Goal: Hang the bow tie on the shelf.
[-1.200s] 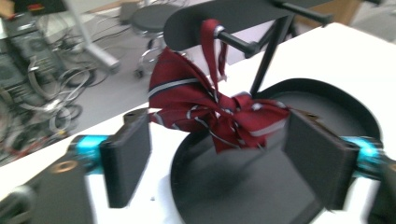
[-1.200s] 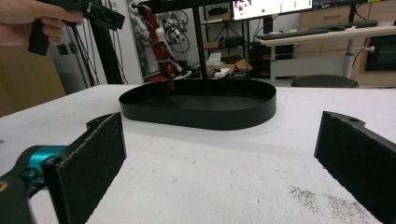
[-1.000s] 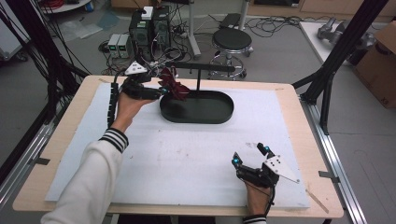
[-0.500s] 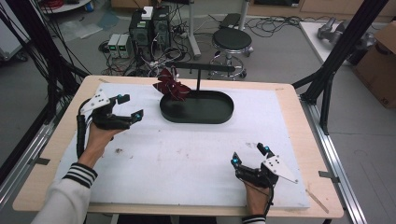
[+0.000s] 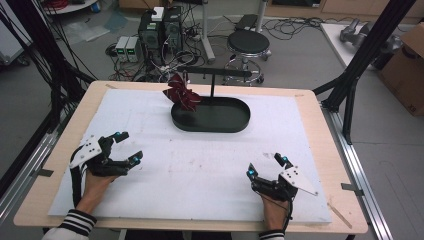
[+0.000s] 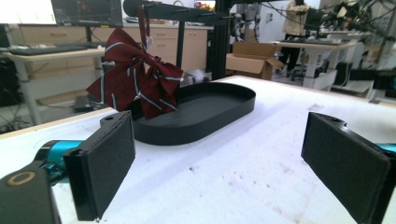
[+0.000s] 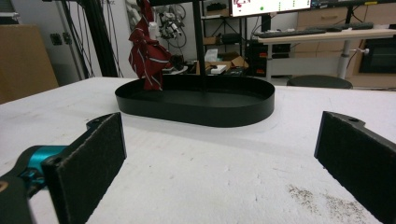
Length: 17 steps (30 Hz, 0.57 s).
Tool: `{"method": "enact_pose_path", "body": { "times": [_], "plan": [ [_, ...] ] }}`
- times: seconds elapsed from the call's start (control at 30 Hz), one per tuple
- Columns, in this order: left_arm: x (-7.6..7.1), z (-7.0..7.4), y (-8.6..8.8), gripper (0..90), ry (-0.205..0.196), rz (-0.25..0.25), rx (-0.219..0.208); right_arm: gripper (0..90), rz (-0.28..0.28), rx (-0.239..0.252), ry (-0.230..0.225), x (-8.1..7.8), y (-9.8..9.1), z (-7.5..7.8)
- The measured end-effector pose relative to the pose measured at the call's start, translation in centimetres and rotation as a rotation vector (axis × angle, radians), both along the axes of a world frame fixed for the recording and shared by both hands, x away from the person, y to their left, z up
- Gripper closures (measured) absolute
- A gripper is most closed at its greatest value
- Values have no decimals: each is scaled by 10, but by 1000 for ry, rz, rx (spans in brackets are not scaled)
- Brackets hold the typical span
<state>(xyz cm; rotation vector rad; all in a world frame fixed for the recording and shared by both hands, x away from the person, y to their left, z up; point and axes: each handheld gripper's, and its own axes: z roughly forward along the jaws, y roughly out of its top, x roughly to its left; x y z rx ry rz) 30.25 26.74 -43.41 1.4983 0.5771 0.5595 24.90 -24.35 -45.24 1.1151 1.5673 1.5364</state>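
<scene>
While both claws gape empty: striped satin bow tie [image 5: 182, 93] over glossy oval tray [image 5: 235, 120].

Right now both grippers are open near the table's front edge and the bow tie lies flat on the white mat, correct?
Not quite. The bow tie hangs from the bar of the stand, over the left end of the black tray, not flat on the mat. The left gripper view shows it best. Both grippers, left and right, are open near the front edge.
</scene>
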Motion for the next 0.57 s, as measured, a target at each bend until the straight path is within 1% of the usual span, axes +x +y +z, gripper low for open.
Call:
{"method": "enact_pose_path", "body": {
  "times": [0.03, 0.07, 0.1, 0.13, 0.17, 0.23, 0.27, 0.3, 0.43, 0.47, 0.5, 0.57],
  "plan": [
    [-2, -2, -1, 103, -4, 1, -10, 9, 2, -1, 1, 0, 0, 0],
    [-4, -4, -1, 103, -2, 15, 0, 9, 2, -1, 0, 0, 0, 0],
    [-6, -6, -1, 103, -3, 30, -5, 9, 2, -1, 1, 0, 0, 0],
    [-7, -9, -1, 103, 1, 38, -8, 9, 4, -1, 0, 0, 0, 0],
    [-9, -11, 0, 103, 8, 59, -11, 9, 2, -1, -1, 0, 0, 0],
    [-11, -18, 1, 103, 13, 83, -25, 9, 3, -2, -2, 0, 0, 0],
    [-13, -20, 1, 103, 6, 111, -34, 9, 5, -5, -6, 0, 0, 0],
    [-15, -20, 2, 104, -14, 128, -46, 9, 5, -6, -6, 0, 0, 0],
    [-14, -20, 2, 105, -7, 132, -46, 10, 7, -10, -8, 0, 0, 0],
    [-15, -20, 1, 105, -7, 142, -36, 9, 7, -11, -9, 0, 0, 0],
    [-16, -20, 0, 104, -17, 146, -23, 10, 6, -11, -10, 0, 0, 0],
    [-16, -21, 0, 104, -25, 151, -27, 9, 7, -8, -6, 0, 0, 0]
  ]
}}
